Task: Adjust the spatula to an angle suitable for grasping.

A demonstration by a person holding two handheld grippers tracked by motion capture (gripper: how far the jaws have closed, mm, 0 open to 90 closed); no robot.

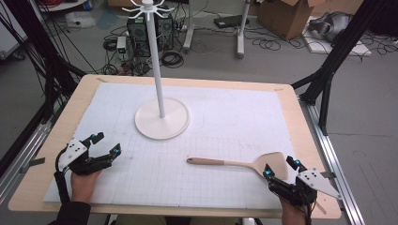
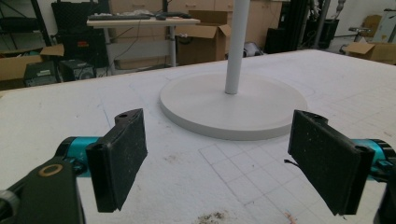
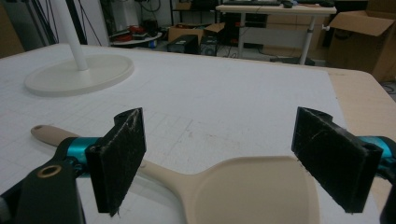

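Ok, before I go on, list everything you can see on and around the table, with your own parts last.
Table: 1, light wood, under the mat.
Mat: 1, white with a grid, covers most of the table.
Stand: 1, white, round base with a tall pole and hooks on top, centre-left of the mat.
Spatula: 1, beige, lying flat on the mat near the right, blade toward the right gripper.
Cardboard boxes: several, brown, on the floor behind.
Cables: many, black, on the floor behind.
Left gripper: 1, black, open, near-left, over the mat.
Right gripper: 1, black, open, near-right, at the spatula's blade.
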